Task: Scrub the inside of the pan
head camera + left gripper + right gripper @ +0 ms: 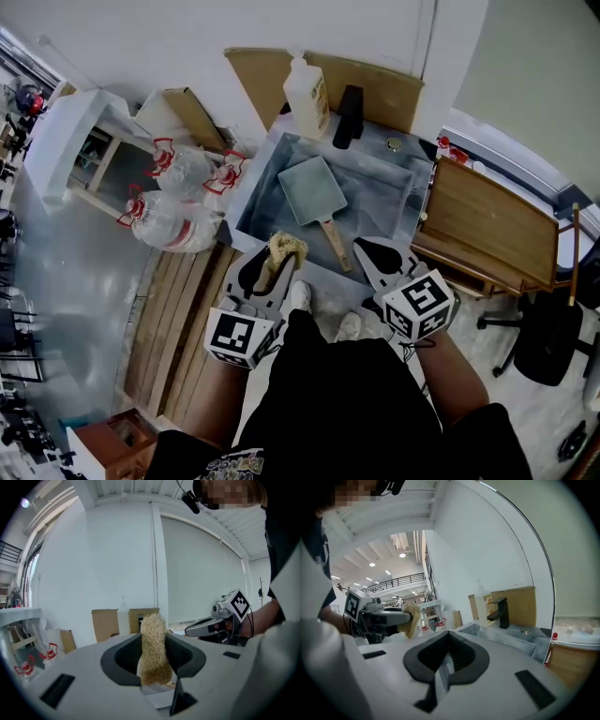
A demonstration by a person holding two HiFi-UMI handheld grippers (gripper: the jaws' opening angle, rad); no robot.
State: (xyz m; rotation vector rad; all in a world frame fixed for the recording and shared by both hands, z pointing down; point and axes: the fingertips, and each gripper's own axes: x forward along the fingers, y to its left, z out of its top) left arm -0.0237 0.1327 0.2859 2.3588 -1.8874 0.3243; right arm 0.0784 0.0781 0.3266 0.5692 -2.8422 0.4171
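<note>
Down in the sink (258, 197), the square pan (312, 190) lies flat, handle (335, 242) toward me. My left tool (268, 270) is clamped on a fibrous scrubber (287, 249); my right tool (368, 251) is closed, empty. I'd steady the handle, then scrub firmly.

surface: sink (392, 195) | inside: pan (312, 190) | ledge: bottle (307, 94), faucet (348, 118)

Scrubber (153, 644) base hidden btwn L jaws; bottle (307, 94) label unreadable.
</note>
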